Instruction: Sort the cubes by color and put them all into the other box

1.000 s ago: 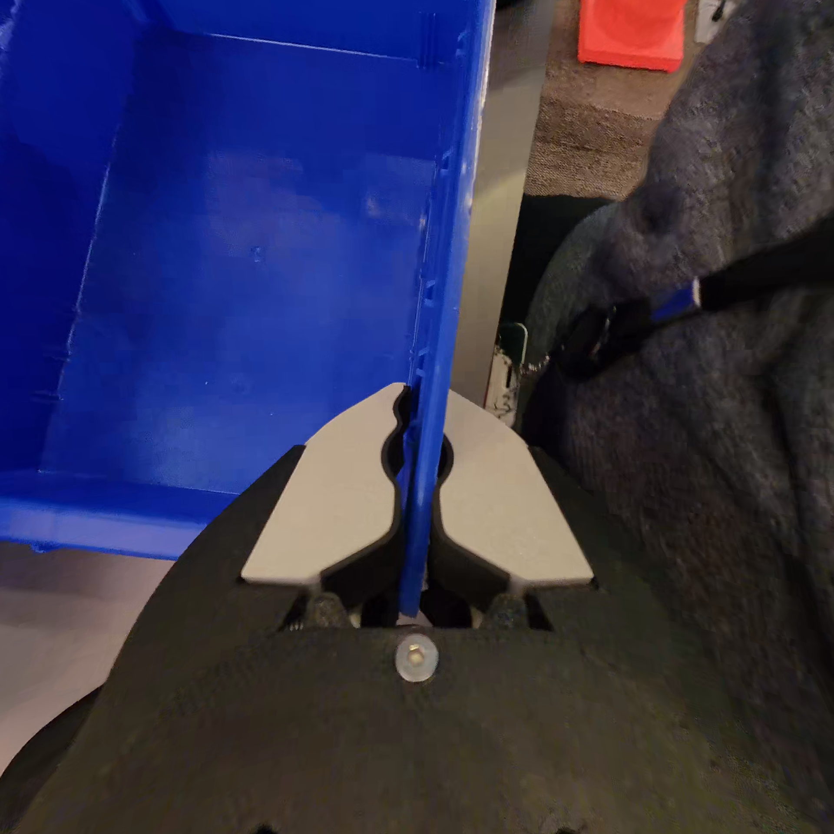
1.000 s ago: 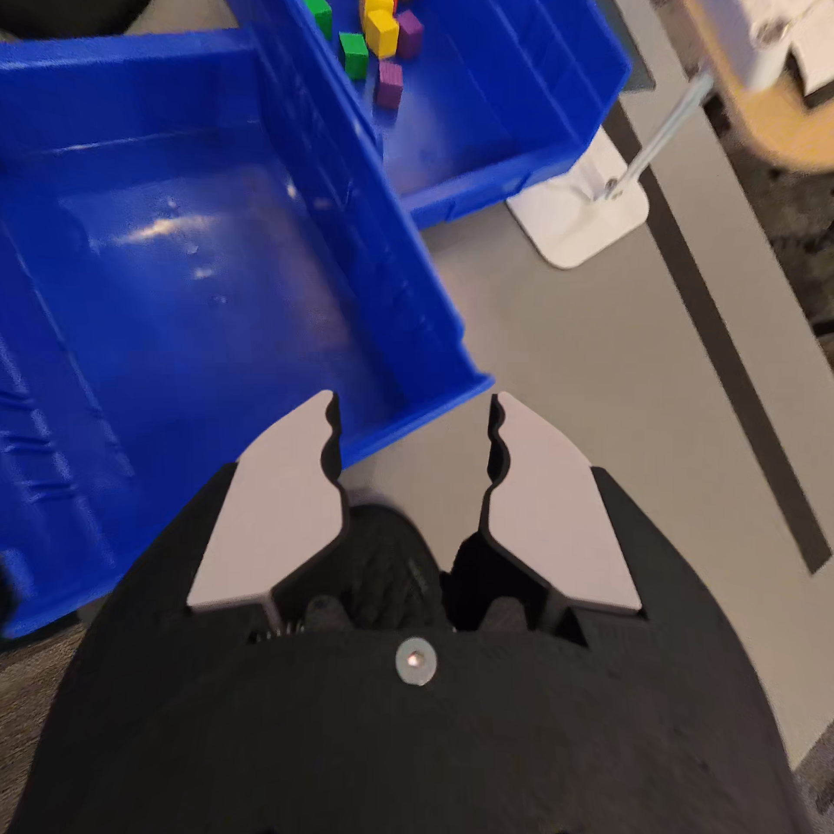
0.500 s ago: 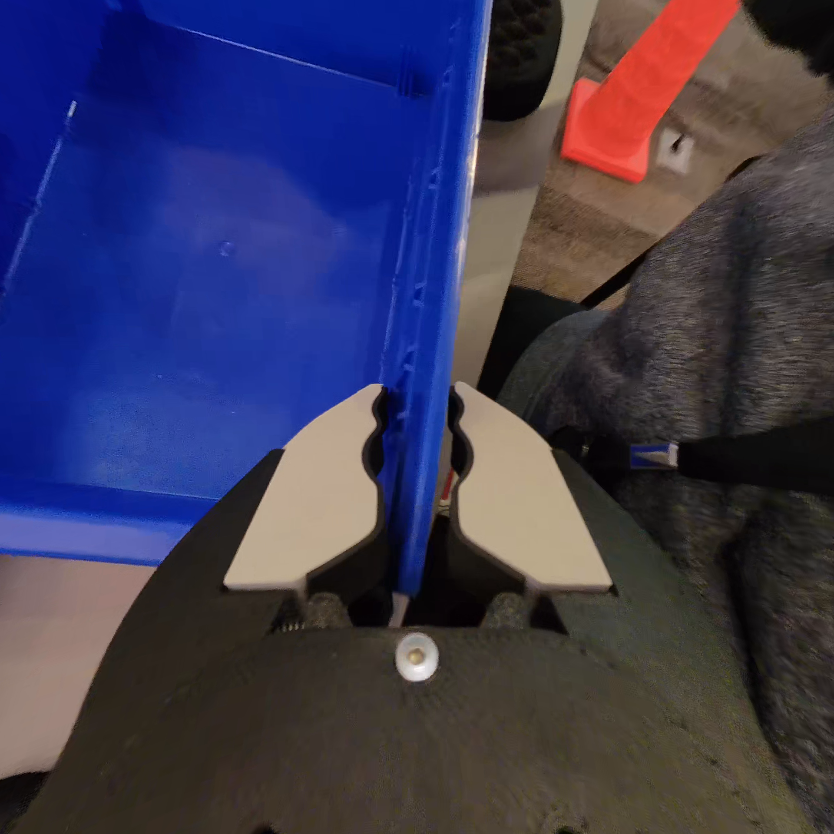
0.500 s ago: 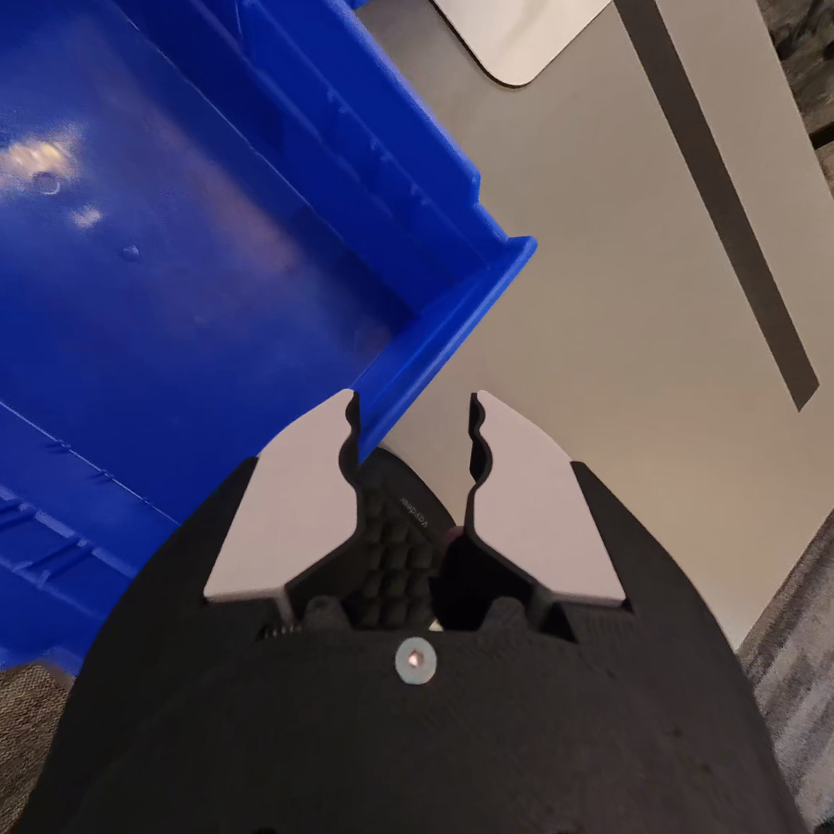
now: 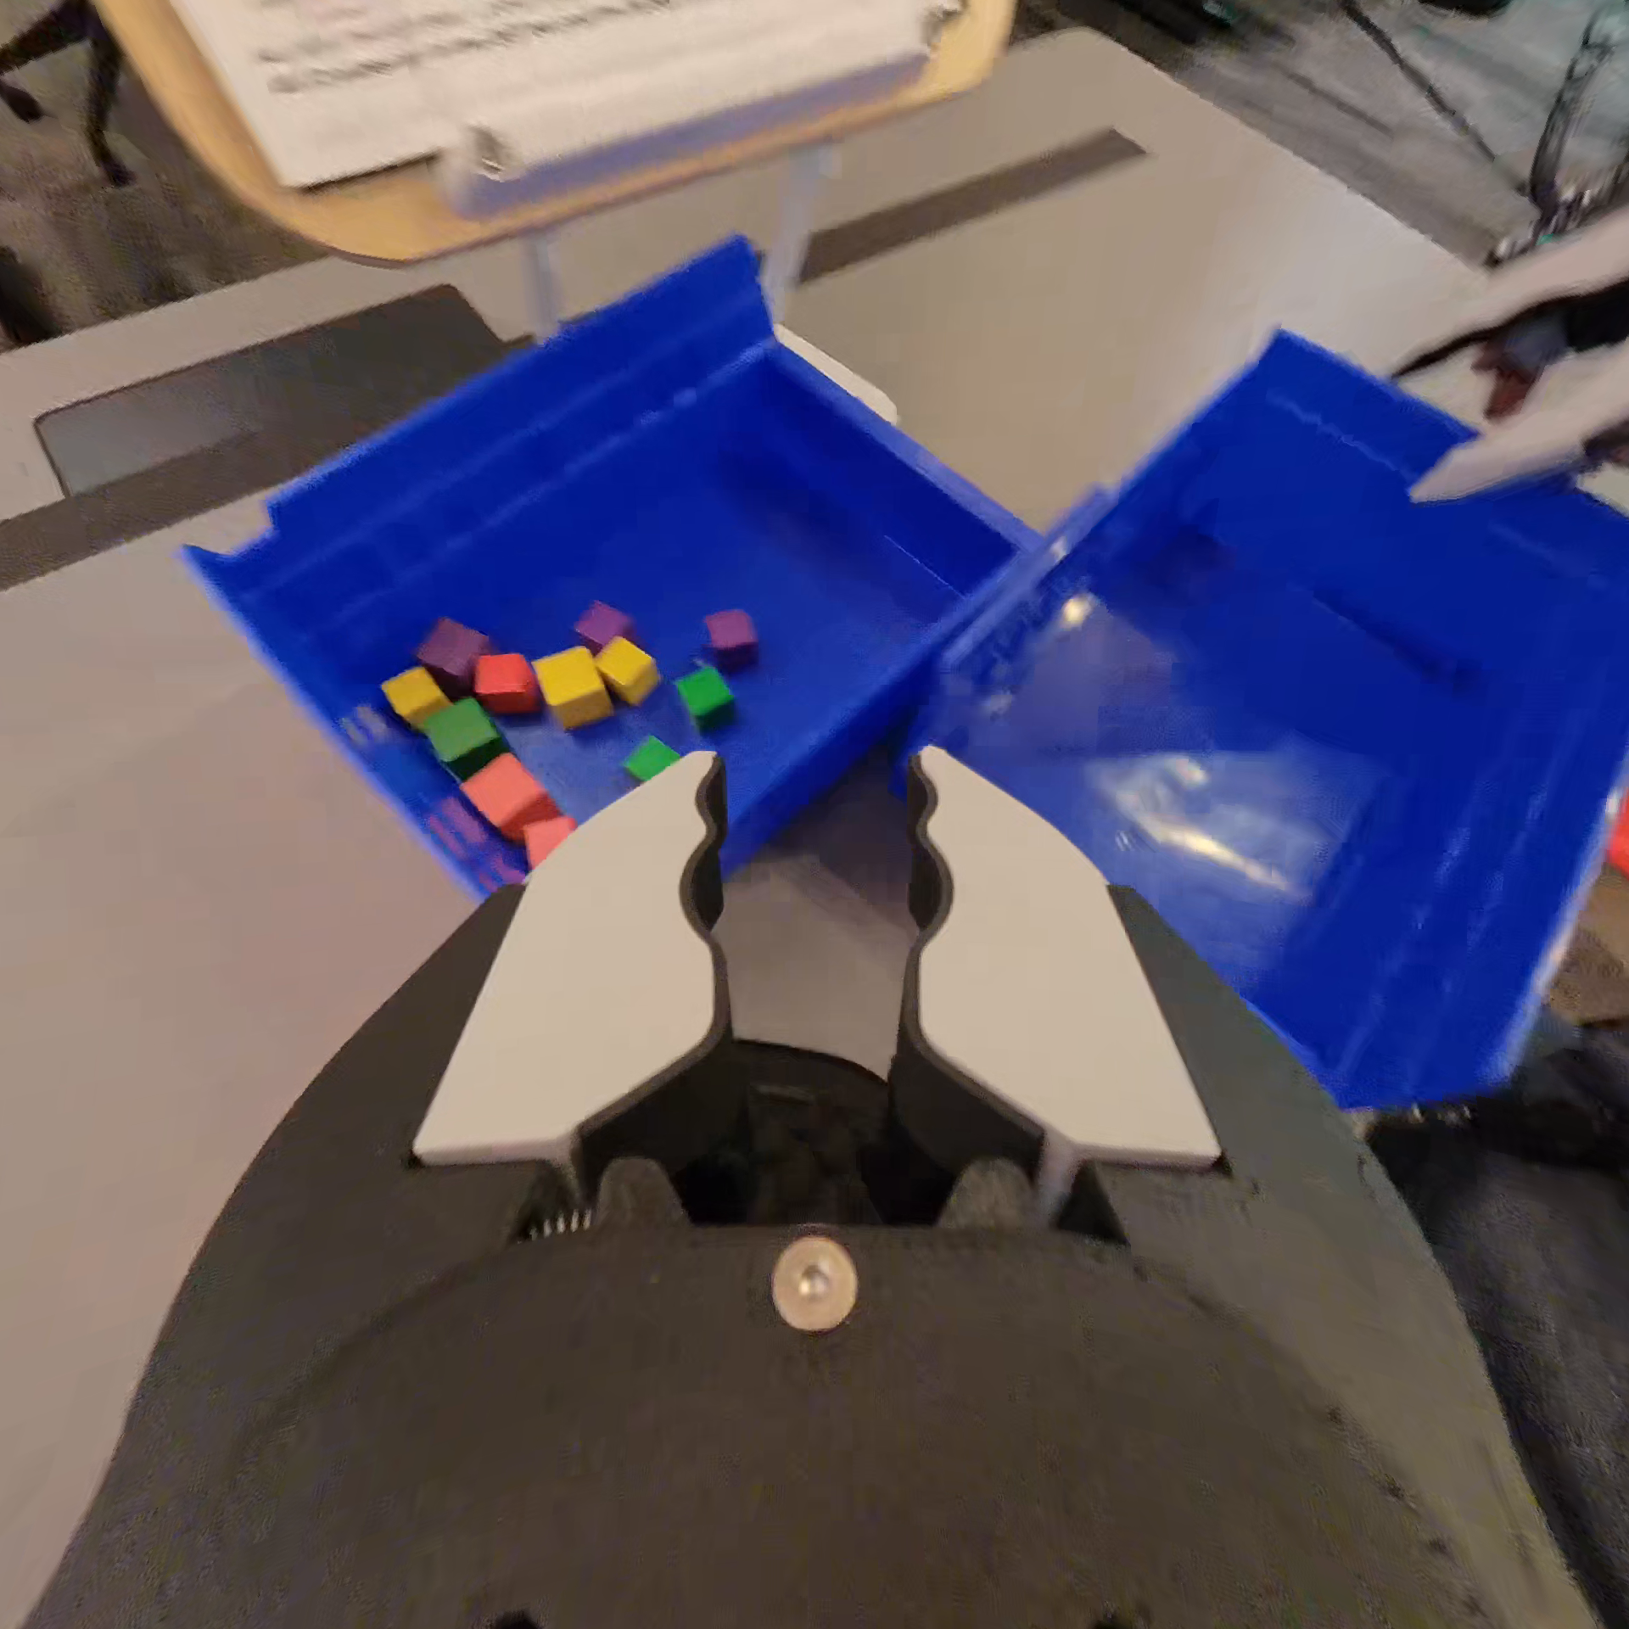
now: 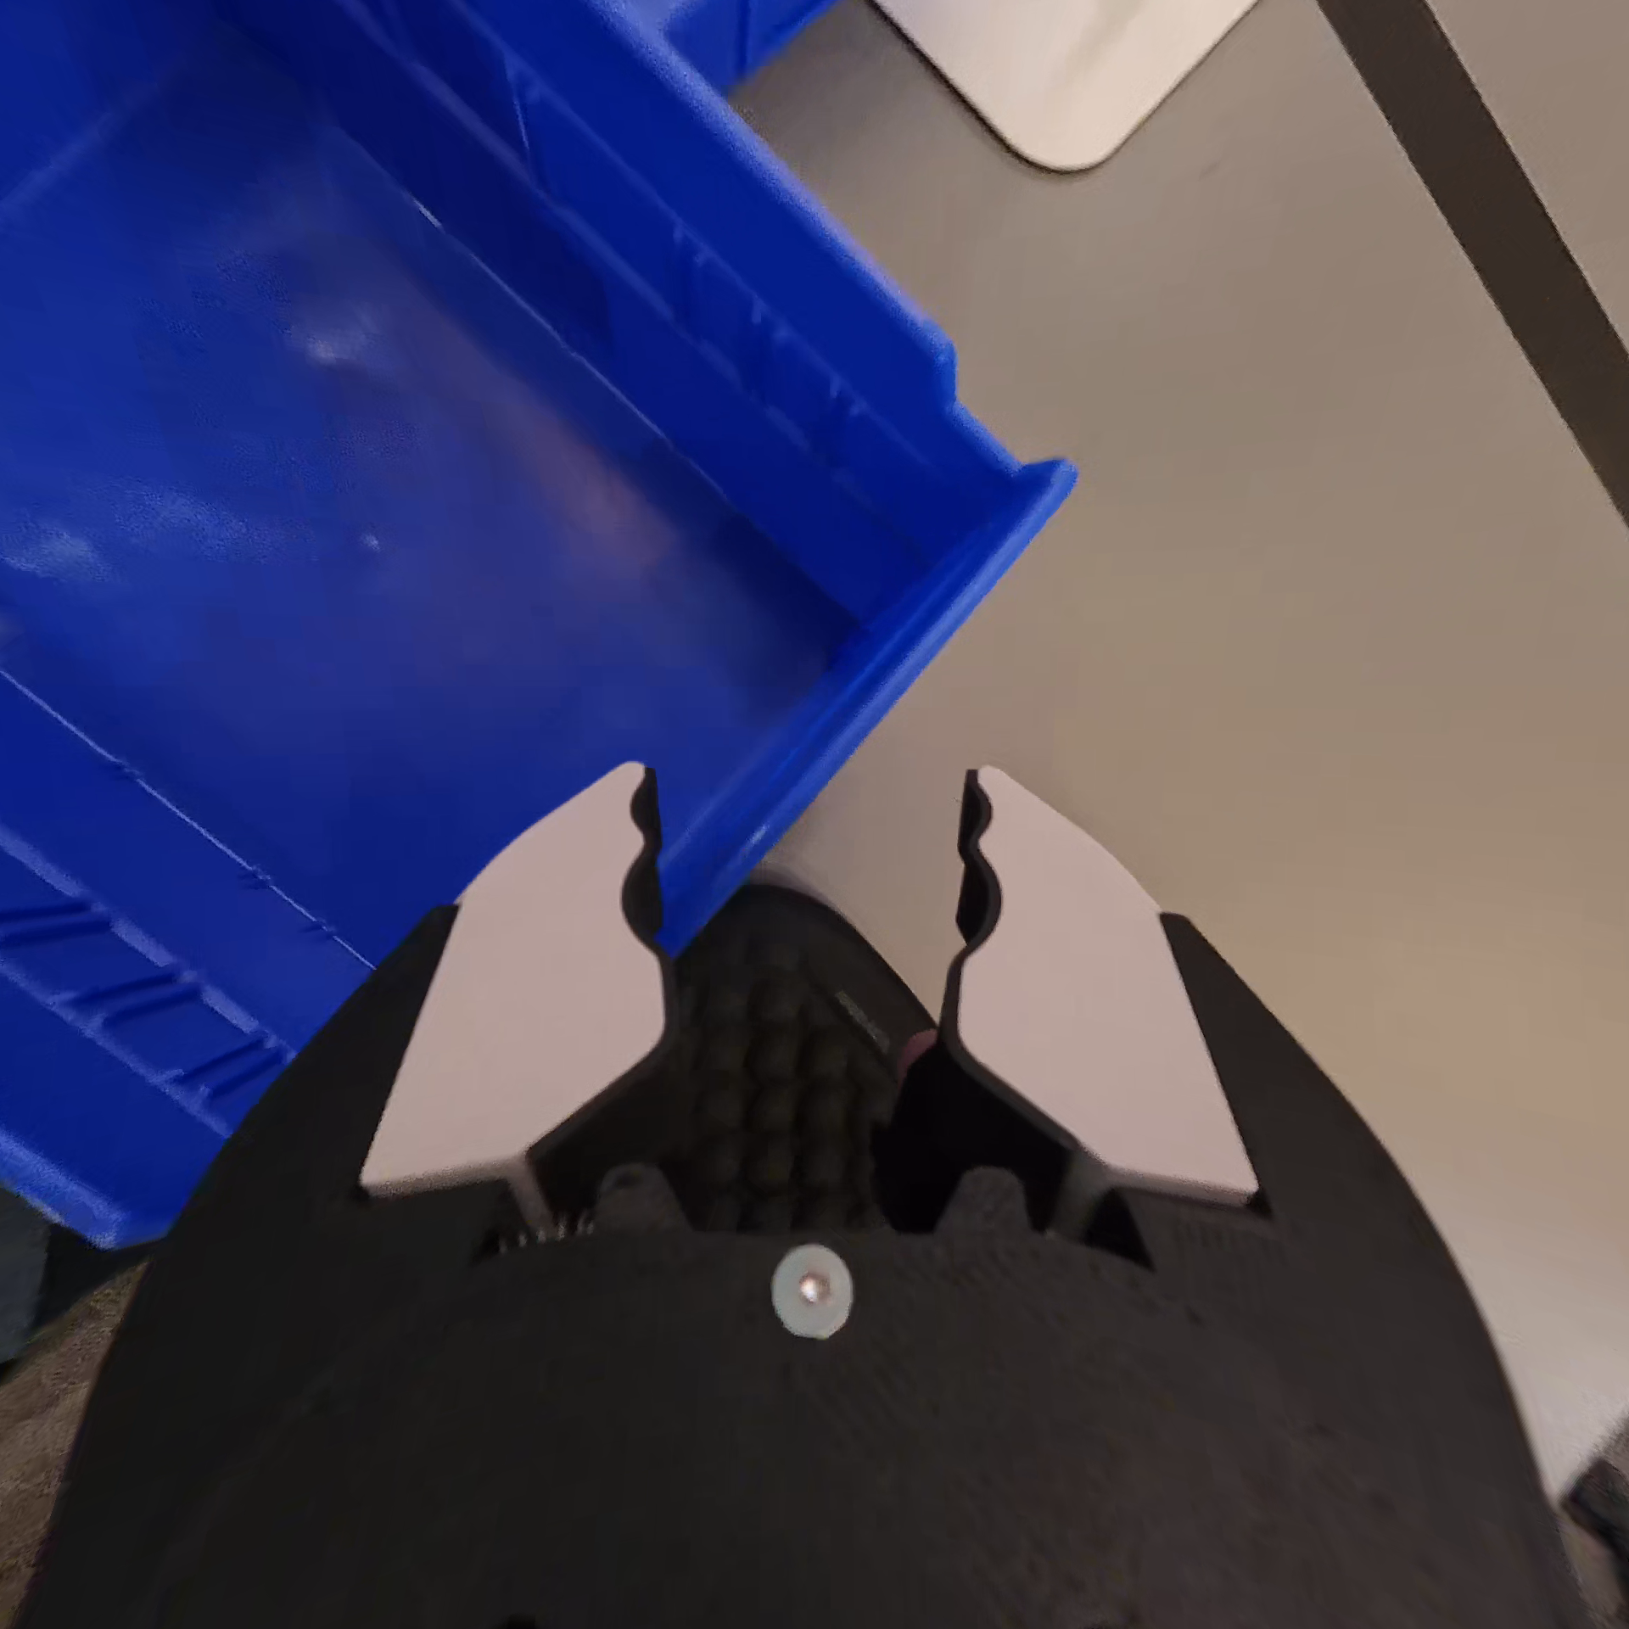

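In the left wrist view, a blue bin (image 5: 546, 494) on the grey table (image 5: 176, 881) holds several small cubes: purple (image 5: 730, 636), yellow (image 5: 573, 686), red (image 5: 507, 683) and green (image 5: 705, 696). A second blue bin (image 5: 1322, 881) stands at an angle to its right, with no cubes in it. My left gripper (image 5: 811, 767) is open and holds nothing, above the gap between the two bins. My right gripper (image 6: 811, 776) is open. The near rim (image 6: 881, 688) of the second bin runs between its fingers, close to the left one. It also shows in the left wrist view (image 5: 1428, 423) at that bin's far corner.
A wooden board with paper (image 5: 529, 88) stands on a post behind the bins; its white base (image 6: 1075, 79) lies on the table. A dark strip (image 6: 1481, 203) crosses the table. A person's dark clothing (image 5: 1543, 1322) is at the near right.
My left gripper opened, let go of the second bin's side wall and drew back; both bins now show. My right gripper's jaws narrowed, then widened again by the bin's rim.
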{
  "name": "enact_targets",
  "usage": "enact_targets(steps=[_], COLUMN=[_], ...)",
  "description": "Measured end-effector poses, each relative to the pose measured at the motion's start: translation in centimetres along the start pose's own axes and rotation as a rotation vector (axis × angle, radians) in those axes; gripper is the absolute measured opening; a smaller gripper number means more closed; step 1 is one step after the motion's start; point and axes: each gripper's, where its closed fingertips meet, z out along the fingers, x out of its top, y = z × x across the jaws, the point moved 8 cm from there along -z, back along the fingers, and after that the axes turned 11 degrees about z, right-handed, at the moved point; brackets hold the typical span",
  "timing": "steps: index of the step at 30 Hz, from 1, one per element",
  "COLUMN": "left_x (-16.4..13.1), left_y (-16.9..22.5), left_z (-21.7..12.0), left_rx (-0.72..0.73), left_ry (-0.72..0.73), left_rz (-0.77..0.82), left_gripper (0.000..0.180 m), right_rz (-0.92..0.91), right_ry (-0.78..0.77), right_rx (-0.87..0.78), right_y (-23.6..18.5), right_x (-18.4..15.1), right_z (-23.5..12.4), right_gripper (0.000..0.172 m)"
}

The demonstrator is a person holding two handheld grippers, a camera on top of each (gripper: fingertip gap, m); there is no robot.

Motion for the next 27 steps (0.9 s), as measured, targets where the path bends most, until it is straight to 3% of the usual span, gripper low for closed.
enact_targets(steps=[4, 9, 13, 17, 21, 27], left_x=[0.7, -0.5, -1.9, -2.8, -2.9, -3.0], left_y=[-6.6, -11.2, -12.8, -13.1, -13.0, -13.6], left_z=[2.5, 6.2, 8.7, 10.2, 10.8, 11.0], left_rx=[0.035, 0.043, -0.013, -0.134, -0.071, -0.039], left_ry=[-0.064, -0.187, -0.281, -0.309, -0.386, -0.506], left_rz=[-0.125, -0.195, -0.264, -0.336, -0.226, -0.116], left_gripper=[0.043, 0.042, 0.044, 0.020, 0.001, 0.000], right_rz=[0.025, 0.009, -0.014, 0.017, 0.017, -0.009], right_ry=[-0.023, -0.063, -0.074, -0.057, -0.066, -0.081], right_rx=[0.023, -0.015, -0.053, 0.041, 0.054, 0.052], right_y=[0.3, 0.8, 1.1, 0.9, 1.3, 1.8], right_x=[0.2, 0.0, 0.1, 0.3, 0.2, 0.6], right_z=[0.4, 0.5, 0.4, 0.7, 0.9, 1.2], right_gripper=[0.064, 0.070, 0.080, 0.076, 0.071, 0.073])
